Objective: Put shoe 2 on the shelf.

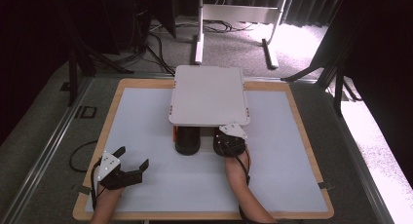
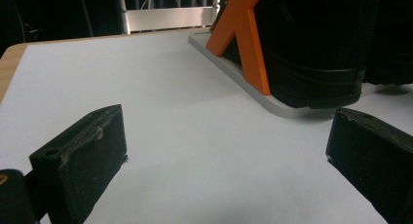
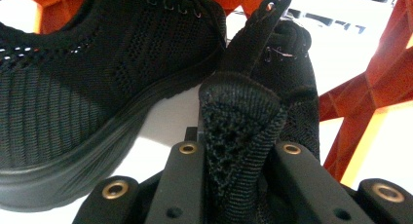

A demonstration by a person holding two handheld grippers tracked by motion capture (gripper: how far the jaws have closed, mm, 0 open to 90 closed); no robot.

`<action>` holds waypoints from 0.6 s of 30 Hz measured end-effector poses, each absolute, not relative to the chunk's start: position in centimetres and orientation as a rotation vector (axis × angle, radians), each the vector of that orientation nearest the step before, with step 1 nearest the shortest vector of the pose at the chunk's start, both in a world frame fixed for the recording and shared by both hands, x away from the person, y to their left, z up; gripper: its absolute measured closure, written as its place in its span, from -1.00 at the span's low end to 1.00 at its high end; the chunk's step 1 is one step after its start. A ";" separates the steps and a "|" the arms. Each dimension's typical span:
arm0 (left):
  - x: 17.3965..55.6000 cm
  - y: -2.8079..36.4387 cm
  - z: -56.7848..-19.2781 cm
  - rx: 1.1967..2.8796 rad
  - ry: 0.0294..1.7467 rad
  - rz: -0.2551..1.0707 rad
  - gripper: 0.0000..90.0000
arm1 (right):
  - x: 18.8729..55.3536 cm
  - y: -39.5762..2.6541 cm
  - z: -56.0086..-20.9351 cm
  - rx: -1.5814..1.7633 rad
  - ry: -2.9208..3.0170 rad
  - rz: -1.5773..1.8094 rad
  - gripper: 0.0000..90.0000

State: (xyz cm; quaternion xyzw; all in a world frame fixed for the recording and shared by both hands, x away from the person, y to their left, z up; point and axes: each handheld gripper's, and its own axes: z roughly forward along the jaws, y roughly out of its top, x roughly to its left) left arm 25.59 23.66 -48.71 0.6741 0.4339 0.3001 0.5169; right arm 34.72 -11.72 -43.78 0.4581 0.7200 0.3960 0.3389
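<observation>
A white rack (image 1: 209, 95) on orange supports (image 3: 375, 87) stands mid-table, with two black knit shoes beneath its top. My right gripper (image 3: 238, 156) is shut on the heel collar of the right shoe (image 3: 287, 78), whose fabric is pinched between the fingers. The other shoe (image 3: 97, 78) lies just to its left, side-on and close. From above, the right gripper (image 1: 228, 136) sits at the rack's front edge, beside that left shoe (image 1: 187, 140). My left gripper (image 1: 132, 158) rests open near the front left of the mat, nothing between its fingers (image 2: 83, 160).
A white mat (image 1: 146, 117) covers the wooden table (image 1: 109, 117). In the left gripper view, the rack's grey base plate (image 2: 243, 78), an orange support (image 2: 248, 44) and a black shoe (image 2: 316, 48) lie ahead to the right. A white desk frame (image 1: 234, 19) stands beyond.
</observation>
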 end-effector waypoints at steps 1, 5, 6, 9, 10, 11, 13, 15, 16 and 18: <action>25.6 23.7 -48.7 1.618 1.043 0.721 -0.97 | 34.8 -11.7 -43.7 1.195 1.878 1.033 0.80; 25.6 23.6 -48.7 1.621 1.041 0.725 -0.97 | 34.7 -11.6 -43.8 1.190 1.876 1.038 0.72; 25.6 23.6 -48.7 1.621 1.040 0.726 -0.97 | 34.7 -11.7 -43.8 1.189 1.879 1.052 0.57; 25.6 23.6 -48.7 1.616 1.042 0.725 -0.97 | 34.2 -11.9 -43.7 1.163 1.895 1.072 0.08; 25.6 23.7 -48.7 1.616 1.044 0.723 -0.97 | 34.0 -11.9 -43.7 1.161 1.887 1.077 0.00; 25.6 23.7 -48.7 1.616 1.044 0.723 -0.97 | 34.0 -11.9 -43.7 1.161 1.887 1.077 0.00; 25.6 23.6 -48.7 1.617 1.041 0.725 -0.97 | 33.3 -12.9 -43.2 1.172 1.881 1.139 -0.20; 25.6 23.6 -48.7 1.618 1.041 0.724 -0.97 | 33.0 -13.6 -42.8 1.170 1.884 1.166 -0.36; 25.6 23.6 -48.7 1.619 1.042 0.724 -0.97 | 32.9 -14.0 -42.6 1.171 1.880 1.179 -0.39; 25.6 23.6 -48.7 1.619 1.041 0.726 -0.97 | 32.6 -14.8 -42.3 1.169 1.876 1.212 -0.48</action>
